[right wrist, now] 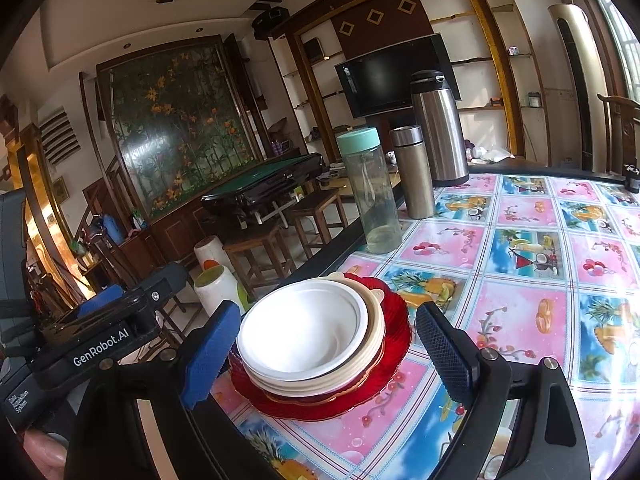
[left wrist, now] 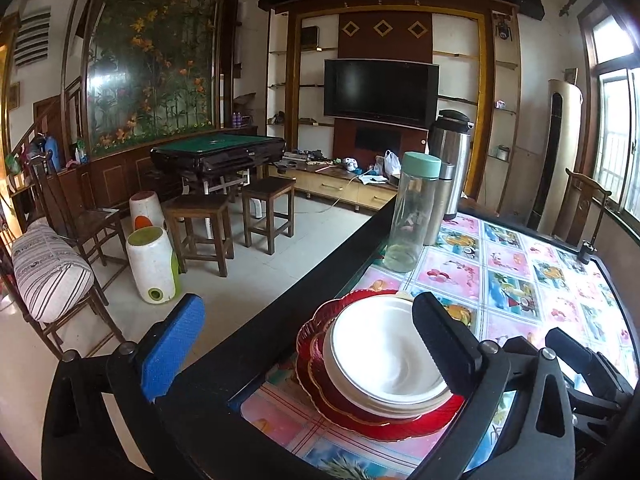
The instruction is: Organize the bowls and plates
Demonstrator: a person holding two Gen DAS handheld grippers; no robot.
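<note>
We find the dishes already nested near the table's (right wrist: 520, 248) left edge: a white bowl (right wrist: 304, 340) sits in a cream bowl (right wrist: 374, 334), both on a scalloped red plate (right wrist: 396, 320), smallest uppermost so the pile stays steady. Our left gripper (left wrist: 308, 344) and right gripper (right wrist: 328, 352) each stand wide open around the stack, holding nothing. The bowls look smooth and matte; the plate is glossy and ribbed, and the tablecloth slick.

both wrist views close over stacked dishes (left wrist: 384, 360)
</note>
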